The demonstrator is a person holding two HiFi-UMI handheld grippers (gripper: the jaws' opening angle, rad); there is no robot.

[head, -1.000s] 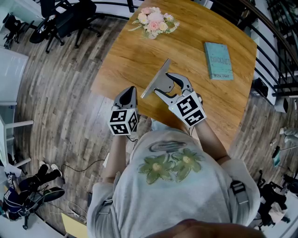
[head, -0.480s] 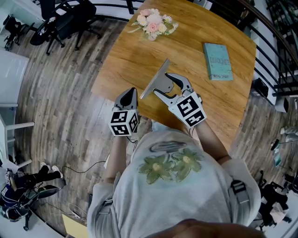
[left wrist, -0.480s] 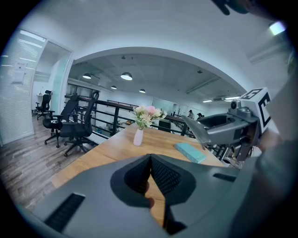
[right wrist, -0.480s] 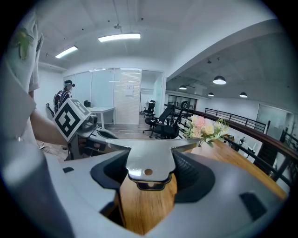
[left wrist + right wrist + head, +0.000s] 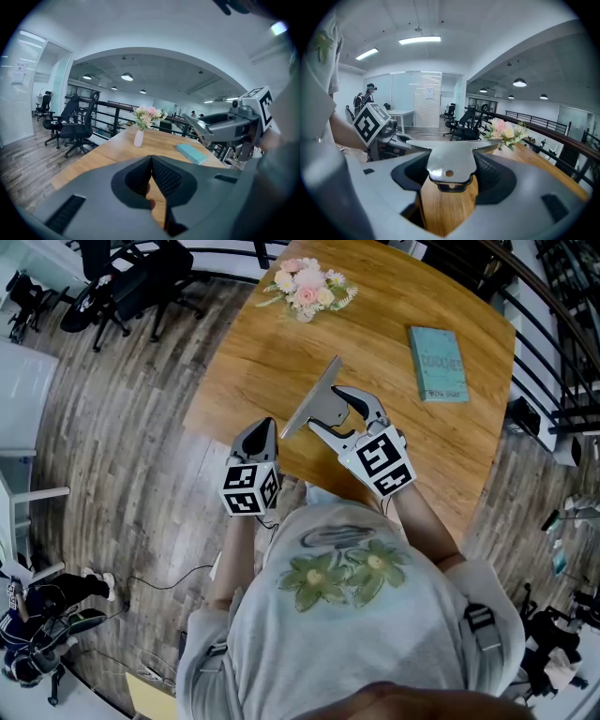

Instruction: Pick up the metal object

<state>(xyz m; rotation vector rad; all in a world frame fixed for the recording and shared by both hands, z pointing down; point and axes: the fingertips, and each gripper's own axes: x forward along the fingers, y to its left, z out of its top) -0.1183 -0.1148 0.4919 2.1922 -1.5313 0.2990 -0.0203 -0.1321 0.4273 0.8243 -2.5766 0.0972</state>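
Metal object (image 5: 312, 395) sits clamped between the jaws of your right gripper (image 5: 330, 411), its flat blade tilted over the tabletop (image 5: 281, 343) near the 6 o'clock edge. Your left gripper (image 5: 260, 427) hangs at its 8 o'clock, jaws pressed together on nothing. A teal book (image 5: 438, 362) lies at 2 o'clock.

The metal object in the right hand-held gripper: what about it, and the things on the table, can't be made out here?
- Metal object: in the head view, its near end is hidden between the jaws of the right hand-held gripper. In the right gripper view, the jaw pads cover its gripped sides.
- Book: in the head view, the cover print is too small to read.
- Table: in the head view, its legs are hidden under its own top.
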